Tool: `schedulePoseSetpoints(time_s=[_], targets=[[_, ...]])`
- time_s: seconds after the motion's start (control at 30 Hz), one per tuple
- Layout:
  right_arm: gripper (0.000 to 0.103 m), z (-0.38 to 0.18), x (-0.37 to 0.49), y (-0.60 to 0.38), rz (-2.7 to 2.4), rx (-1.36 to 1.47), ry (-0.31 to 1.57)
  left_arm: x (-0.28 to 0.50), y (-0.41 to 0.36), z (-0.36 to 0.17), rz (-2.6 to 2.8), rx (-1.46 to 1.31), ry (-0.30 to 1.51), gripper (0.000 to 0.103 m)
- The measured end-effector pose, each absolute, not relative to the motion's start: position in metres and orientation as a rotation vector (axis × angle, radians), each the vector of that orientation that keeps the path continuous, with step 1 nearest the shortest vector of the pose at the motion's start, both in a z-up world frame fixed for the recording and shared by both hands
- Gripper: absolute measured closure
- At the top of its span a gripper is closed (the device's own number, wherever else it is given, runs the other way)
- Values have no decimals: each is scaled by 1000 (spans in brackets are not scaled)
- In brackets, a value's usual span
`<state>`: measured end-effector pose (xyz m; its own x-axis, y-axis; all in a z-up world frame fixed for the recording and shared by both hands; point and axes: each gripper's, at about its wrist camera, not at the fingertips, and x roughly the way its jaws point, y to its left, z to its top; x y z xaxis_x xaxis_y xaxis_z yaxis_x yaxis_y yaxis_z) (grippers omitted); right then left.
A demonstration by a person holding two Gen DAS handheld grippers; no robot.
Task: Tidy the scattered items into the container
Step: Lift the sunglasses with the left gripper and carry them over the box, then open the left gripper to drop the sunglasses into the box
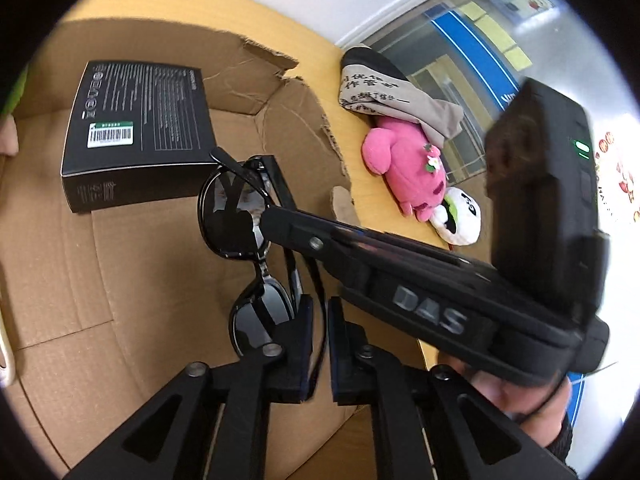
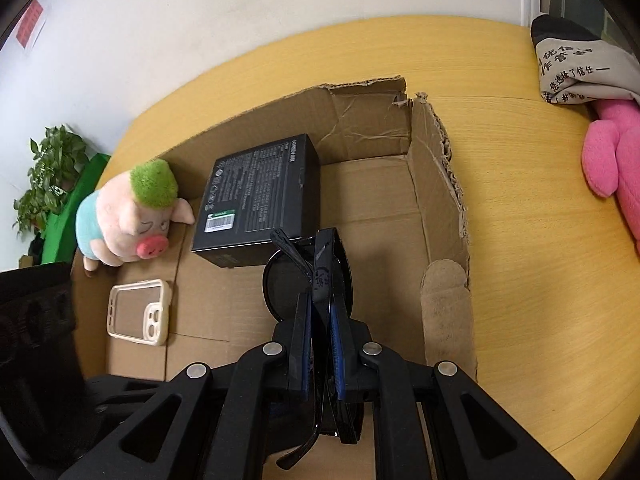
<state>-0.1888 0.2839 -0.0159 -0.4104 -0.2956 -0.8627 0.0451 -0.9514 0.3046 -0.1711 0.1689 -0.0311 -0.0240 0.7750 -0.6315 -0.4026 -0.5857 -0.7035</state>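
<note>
- Now the right gripper (image 2: 320, 344) clamps the folded sunglasses (image 2: 308, 280) over the carton (image 2: 440, 184), at six o'clock from the black box (image 2: 260, 196).
- Left gripper (image 1: 320, 344): slightly parted, pads not pressing the sunglasses.
- Best lower onto bare cardboard, then release.

I see black sunglasses (image 2: 320, 280), folded, standing on edge above the floor of the open, torn cardboard box (image 2: 440, 208). Inside the box lie a black carton (image 2: 260, 196), a cream phone case (image 2: 138, 312) and a plush pig (image 2: 124, 216). A pink plush (image 1: 404, 164) lies outside, just beside the box.
</note>
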Motion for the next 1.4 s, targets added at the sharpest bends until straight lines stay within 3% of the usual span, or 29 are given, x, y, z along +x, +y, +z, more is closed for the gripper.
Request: schedulePoseSetpoints(time_s=[0.07, 0.13, 0.2, 0.23, 0.27, 0.3, 0.37, 0.43, 1.13, 1.2, 1.27, 1.3, 1.37, 1.4], targets=[[95, -11, -185, 282, -2444, 1565, -364, -169, 173, -30, 1733, -1391, -404, 67], [95, -7, -182, 282, -2433, 1551, -392, -165, 176, -27, 1750, -1376, -383, 53], [95, -2, -179, 281, -2434, 1537, -402, -164, 178, -25, 1756, -1364, -380, 53], [95, 0, -178, 281, -2434, 1533, -409, -164, 178, -24, 1753, -1360, -384, 61], [95, 3, -177, 281, -2441, 1528, -408, -164, 179, -24, 1757, -1360, -382, 80], [95, 4, -176, 281, -2449, 1525, -403, -165, 179, -25, 1762, -1367, -378, 85], [95, 7, -174, 285, -2462, 1521, -406, -168, 178, -28, 1753, -1382, -388, 94], [95, 9, -175, 288, -2468, 1523, -412, -171, 178, -31, 1744, -1394, -402, 95], [94, -46, -212, 286, -2434, 1746, -262, -199, 193, -72, 1693, -1613, -503, 93], [94, -46, -212, 284, -2425, 1729, -239, -199, 192, -70, 1720, -1633, -486, 82], [93, -42, -210, 285, -2438, 1700, -232, -197, 189, -65, 1738, -1636, -487, 58], [89, -38, -208, 286, -2460, 1691, -218, -195, 186, -60, 1760, -1628, -476, 52], [70, -28, -202, 288, -2495, 1674, -194, -190, 178, -43, 1827, -1594, -448, 49], [47, -20, -197, 290, -2503, 1646, -202, -185, 172, -31, 1857, -1568, -433, 49]])
